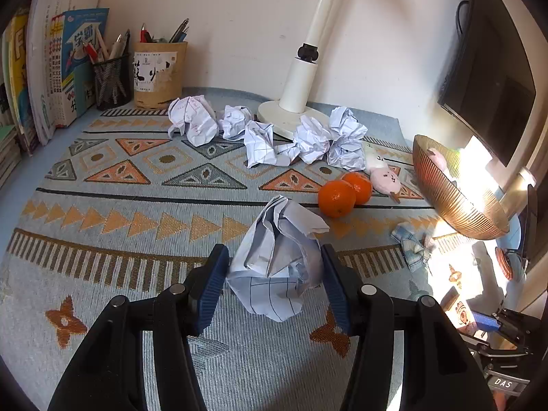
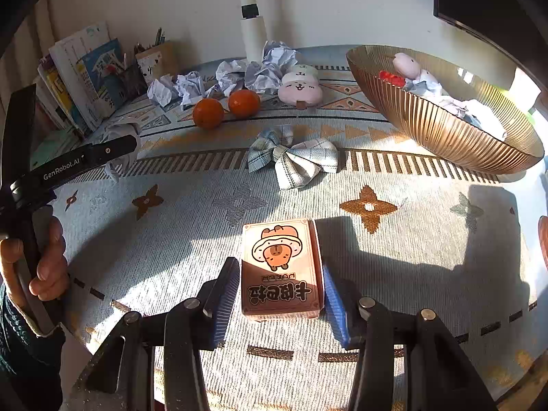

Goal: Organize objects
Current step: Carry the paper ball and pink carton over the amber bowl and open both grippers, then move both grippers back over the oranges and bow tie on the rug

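On the patterned tablecloth (image 2: 178, 239), sorting is only partly done: the ribbed bowl (image 2: 445, 137) is already holding a pink plush toy (image 2: 406, 63), something red and a few paper wads, while much is still lying loose. The left gripper (image 1: 275, 274) is clamping a crumpled paper ball (image 1: 279, 257) between its blue pads, holding it above the cloth, near the front edge. The right gripper (image 2: 281, 294) is straddling a small card box (image 2: 281, 270) printed with a cartoon animal; its pads are sitting just beside the box's long sides, a thin gap showing on the left, so it looks open around the box rather than squeezing it. Left to clear are a row of paper wads (image 1: 267, 133) by the lamp base (image 1: 291, 116), two oranges (image 1: 344, 193), another plush toy (image 2: 299, 85) and a plaid bow (image 2: 294, 159). Most of the work seems to be remaining.
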The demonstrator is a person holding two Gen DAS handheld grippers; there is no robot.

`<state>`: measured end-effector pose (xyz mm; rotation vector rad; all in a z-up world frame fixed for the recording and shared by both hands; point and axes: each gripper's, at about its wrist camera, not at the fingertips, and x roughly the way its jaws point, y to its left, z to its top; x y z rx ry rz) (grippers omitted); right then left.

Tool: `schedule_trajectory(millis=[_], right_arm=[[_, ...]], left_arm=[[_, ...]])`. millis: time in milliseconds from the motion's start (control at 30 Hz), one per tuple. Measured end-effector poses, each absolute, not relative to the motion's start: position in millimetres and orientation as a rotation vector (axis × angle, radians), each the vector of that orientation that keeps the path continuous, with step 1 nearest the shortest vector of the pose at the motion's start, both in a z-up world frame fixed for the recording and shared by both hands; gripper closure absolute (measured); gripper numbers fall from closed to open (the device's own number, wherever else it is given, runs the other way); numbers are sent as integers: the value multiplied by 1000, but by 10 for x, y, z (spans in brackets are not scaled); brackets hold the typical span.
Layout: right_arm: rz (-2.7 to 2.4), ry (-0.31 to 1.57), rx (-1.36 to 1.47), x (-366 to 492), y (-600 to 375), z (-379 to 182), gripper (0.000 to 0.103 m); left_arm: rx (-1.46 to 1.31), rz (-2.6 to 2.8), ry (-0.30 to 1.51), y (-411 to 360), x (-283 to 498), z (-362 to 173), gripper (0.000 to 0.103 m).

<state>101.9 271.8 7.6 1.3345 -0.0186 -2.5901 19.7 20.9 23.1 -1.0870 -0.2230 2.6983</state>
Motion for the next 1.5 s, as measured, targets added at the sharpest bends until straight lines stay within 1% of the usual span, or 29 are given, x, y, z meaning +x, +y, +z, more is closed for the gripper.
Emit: schedule_trajectory(millis=[67,133,200,300,400,500,567,633,733,833,1000,1067,1100,1133,1167,1200,1233,1400,1500], right_arm=[[-2612,36,1330,1024,2661,67,53],[-2651,123,1325,1054,2607,64,63],[-2640,142,1315,1079,2613,80,63],[-2645,53,1266,1086,2783,296,63],[-2765,-29,1109,1066,3150,805,63],[-2961,-89,917,1023,3595,1362,63],[-3087,-152,790,977,3870,1638,63],[-3170,-240,728,897,4108,1790,63],[-3215,-361,743,696,4393,1796,63],[-3154,-486,843,439,4600,1623,63],[-3054,-613,976,170,4750,1296,63],[-3037,-637,1022,100,4773,1202,63],[-3029,-642,1037,93,4773,1155,63],[-3020,-645,1053,69,4779,1124,63],[-3007,-646,1077,38,4790,1091,60],[-2995,-652,1098,19,4792,1066,59],[-2990,-662,1106,16,4814,1041,59],[-2993,-678,1063,119,4817,1095,58],[-2995,-639,1025,179,4721,1217,58]], left_arm=[[-1094,2706,-205,223,199,227,51],[-1108,2711,-179,252,198,233,51],[-1116,2706,-148,314,210,262,51],[-1090,2625,-159,502,196,440,51],[-994,2600,-69,867,85,814,51],[-884,2540,-61,1286,-79,1227,51],[-823,2508,-46,1601,-183,1433,51],[-772,2490,-4,1937,-277,1553,51],[-751,2452,35,2353,-411,1561,51],[-790,2403,38,2645,-545,1441,51],[-845,2373,67,2917,-722,1223,51],[-862,2356,52,2949,-756,1159,46],[-871,2347,37,2952,-764,1134,46],[-884,2334,24,2955,-775,1111,38],[-892,2322,12,2960,-782,1095,15],[-889,2326,4,2951,-771,1088,5],[-869,2346,-10,2913,-751,1094,1],[-856,2367,-65,2648,-680,1212,1],[-827,2410,-102,2382,-587,1341,1]])
